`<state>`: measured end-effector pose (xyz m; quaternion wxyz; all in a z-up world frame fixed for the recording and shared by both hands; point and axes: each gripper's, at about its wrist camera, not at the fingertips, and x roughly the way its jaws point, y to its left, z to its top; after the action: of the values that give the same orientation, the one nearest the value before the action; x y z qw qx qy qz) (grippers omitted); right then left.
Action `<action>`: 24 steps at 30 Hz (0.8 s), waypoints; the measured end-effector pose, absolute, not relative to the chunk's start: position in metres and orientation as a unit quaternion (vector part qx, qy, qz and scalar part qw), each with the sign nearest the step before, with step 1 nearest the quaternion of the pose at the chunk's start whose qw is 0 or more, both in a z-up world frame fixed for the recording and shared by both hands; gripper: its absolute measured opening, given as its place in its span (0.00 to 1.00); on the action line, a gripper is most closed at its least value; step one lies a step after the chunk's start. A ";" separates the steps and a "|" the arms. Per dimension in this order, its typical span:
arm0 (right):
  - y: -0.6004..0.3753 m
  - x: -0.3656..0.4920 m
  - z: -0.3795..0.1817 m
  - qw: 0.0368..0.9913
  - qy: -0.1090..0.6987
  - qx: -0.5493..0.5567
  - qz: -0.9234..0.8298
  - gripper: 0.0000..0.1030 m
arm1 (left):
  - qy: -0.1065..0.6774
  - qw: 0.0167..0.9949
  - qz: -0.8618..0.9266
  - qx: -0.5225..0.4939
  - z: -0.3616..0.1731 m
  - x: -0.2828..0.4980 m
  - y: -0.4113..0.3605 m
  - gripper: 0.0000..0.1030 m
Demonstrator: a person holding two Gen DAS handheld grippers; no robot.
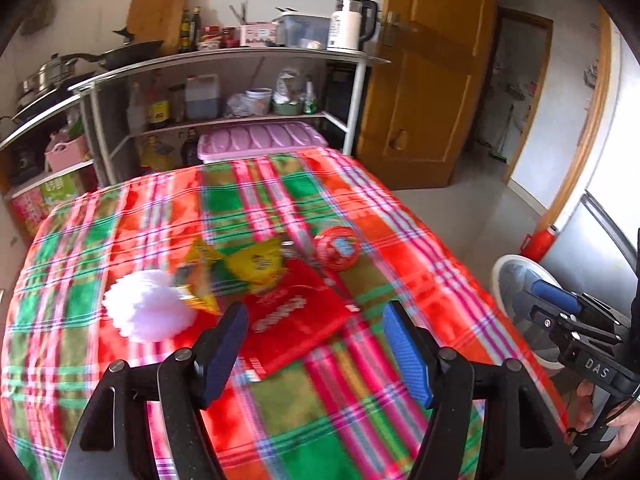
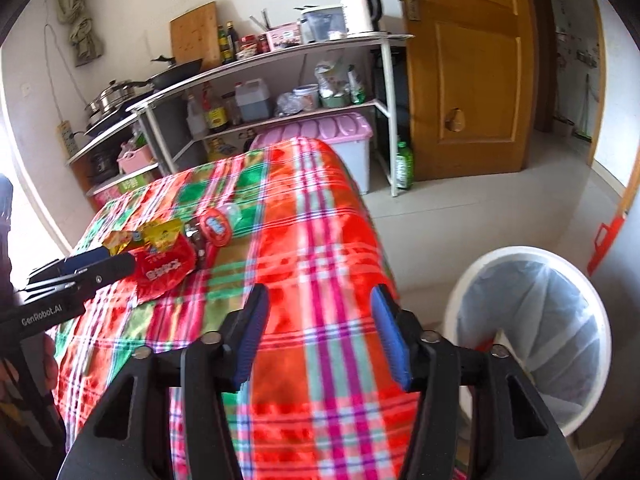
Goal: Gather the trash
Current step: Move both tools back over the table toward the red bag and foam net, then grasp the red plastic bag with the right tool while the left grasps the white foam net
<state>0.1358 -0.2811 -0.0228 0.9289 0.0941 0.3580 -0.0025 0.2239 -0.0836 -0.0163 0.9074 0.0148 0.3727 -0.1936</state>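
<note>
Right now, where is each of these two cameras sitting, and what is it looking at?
Left wrist: rides the open left gripper, facing the wrappers on the plaid table; the right gripper shows at right.
Right wrist: rides the open right gripper, over the table's edge beside the white bin.
Shared: red wrapper, shelf, door.

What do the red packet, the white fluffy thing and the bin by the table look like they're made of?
Red packet: likely glossy plastic film; it shines and creases. White fluffy thing: looks like crumpled tissue paper, matte with ragged edges, though blurred. Bin: seemingly smooth white plastic, lined with a thin translucent bag.
</note>
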 end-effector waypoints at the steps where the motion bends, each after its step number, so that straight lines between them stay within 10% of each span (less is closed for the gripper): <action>1: -0.274 0.141 -0.024 0.928 0.362 0.091 0.004 0.56 | 0.373 0.909 -0.186 0.011 -0.017 0.226 -0.075 0.68; 24: -0.163 0.224 -0.047 0.904 0.404 0.056 0.127 0.56 | 0.380 0.919 -0.098 -0.030 -0.028 0.263 0.025 0.73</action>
<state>0.2236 -0.1630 -0.0469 0.9040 0.0555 0.4044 0.1273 0.2629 0.0251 -0.0281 0.9191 -0.0303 0.3803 -0.0983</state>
